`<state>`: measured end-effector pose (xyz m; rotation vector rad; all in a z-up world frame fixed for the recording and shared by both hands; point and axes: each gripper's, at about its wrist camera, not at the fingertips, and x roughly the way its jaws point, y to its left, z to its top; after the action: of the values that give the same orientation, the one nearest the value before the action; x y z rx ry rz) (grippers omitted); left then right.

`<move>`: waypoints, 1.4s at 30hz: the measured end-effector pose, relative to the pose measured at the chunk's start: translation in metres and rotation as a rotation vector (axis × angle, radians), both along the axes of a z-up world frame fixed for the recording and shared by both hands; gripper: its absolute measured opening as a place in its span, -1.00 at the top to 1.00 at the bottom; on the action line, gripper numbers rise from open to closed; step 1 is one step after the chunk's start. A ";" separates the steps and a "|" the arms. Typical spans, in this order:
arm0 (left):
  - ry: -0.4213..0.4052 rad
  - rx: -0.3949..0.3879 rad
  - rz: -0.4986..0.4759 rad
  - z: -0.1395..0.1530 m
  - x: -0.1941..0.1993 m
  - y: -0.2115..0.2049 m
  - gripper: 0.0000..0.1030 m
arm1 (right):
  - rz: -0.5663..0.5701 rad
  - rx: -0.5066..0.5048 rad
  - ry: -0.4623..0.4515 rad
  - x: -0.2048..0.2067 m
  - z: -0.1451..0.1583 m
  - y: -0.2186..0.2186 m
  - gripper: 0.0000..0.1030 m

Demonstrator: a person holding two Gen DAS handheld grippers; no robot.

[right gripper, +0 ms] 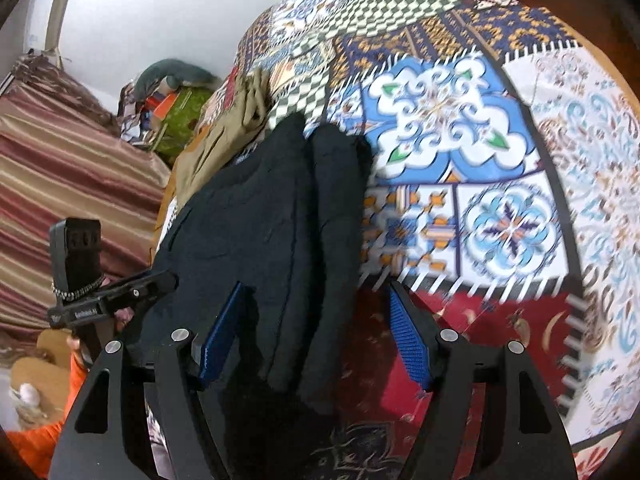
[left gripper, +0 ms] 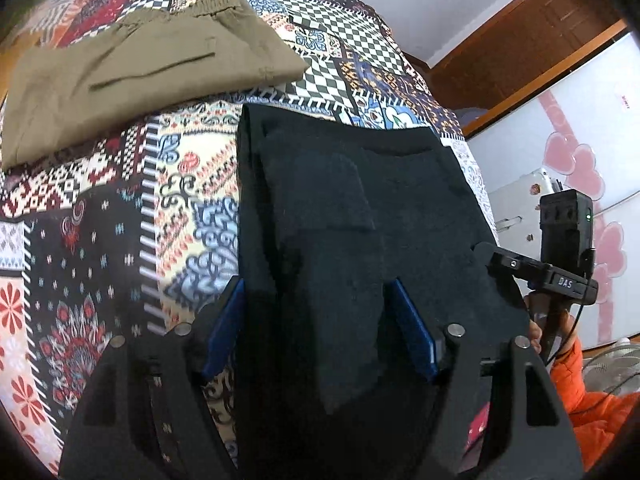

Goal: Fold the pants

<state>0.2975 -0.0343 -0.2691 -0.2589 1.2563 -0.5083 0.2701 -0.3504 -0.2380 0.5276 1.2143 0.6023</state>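
Observation:
Folded black pants (left gripper: 360,208) lie on the patterned bedspread (left gripper: 120,208). My left gripper (left gripper: 316,288) is open, its blue pads either side of the near edge of the black cloth. In the right wrist view the same black pants (right gripper: 272,216) lie in a folded stack with thick rolled edges. My right gripper (right gripper: 316,292) is open, its left pad over the black cloth and its right pad over the red part of the bedspread (right gripper: 480,160). The other gripper shows at the right in the left wrist view (left gripper: 560,276) and at the left in the right wrist view (right gripper: 92,296).
Folded khaki pants (left gripper: 132,76) lie at the far left of the bed, also seen edge-on in the right wrist view (right gripper: 224,136). A white fridge with pink hearts (left gripper: 580,152) stands to the right. A striped curtain (right gripper: 60,168) and clutter (right gripper: 176,100) lie beyond the bed.

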 end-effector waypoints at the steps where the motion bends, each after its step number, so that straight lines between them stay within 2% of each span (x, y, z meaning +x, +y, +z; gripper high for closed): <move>1: 0.003 -0.002 -0.004 0.000 -0.002 0.001 -0.39 | 0.001 0.005 0.004 -0.002 0.000 0.001 -0.32; 4: 0.015 -0.016 -0.018 0.002 -0.011 0.002 -0.39 | 0.019 0.029 0.021 -0.008 0.001 0.002 -0.34; 7: 0.021 -0.023 -0.031 0.001 -0.015 0.001 -0.39 | 0.056 -0.006 0.002 -0.016 0.005 0.006 -0.36; 10: 0.025 -0.021 -0.047 0.000 -0.011 -0.002 -0.39 | 0.081 -0.020 -0.008 -0.016 0.005 0.011 -0.48; 17: -0.007 0.043 -0.086 -0.001 0.002 -0.023 -0.43 | 0.113 -0.012 -0.034 0.007 0.001 0.028 -0.51; 20: -0.023 0.067 -0.072 0.001 0.004 -0.024 -0.40 | 0.120 -0.024 -0.053 0.014 0.003 0.034 -0.43; 22: -0.043 0.086 -0.068 0.003 0.004 -0.026 -0.23 | 0.131 -0.039 -0.072 0.014 0.006 0.036 -0.31; 26: -0.118 0.143 -0.079 0.012 -0.002 -0.031 -0.05 | 0.146 -0.081 -0.132 0.011 0.015 0.040 -0.07; 31: -0.175 0.174 -0.073 0.022 -0.007 -0.034 0.18 | 0.137 -0.099 -0.190 0.012 0.026 0.039 0.16; 36: -0.227 0.182 -0.058 0.035 -0.009 -0.035 0.31 | 0.122 -0.098 -0.232 0.013 0.038 0.039 0.27; 42: -0.292 0.192 -0.050 0.052 -0.013 -0.040 0.36 | 0.111 -0.103 -0.294 0.014 0.057 0.040 0.31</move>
<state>0.2842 -0.0744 -0.2173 0.0097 1.0192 -0.4462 0.2841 -0.3099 -0.1810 0.2740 0.9928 0.6822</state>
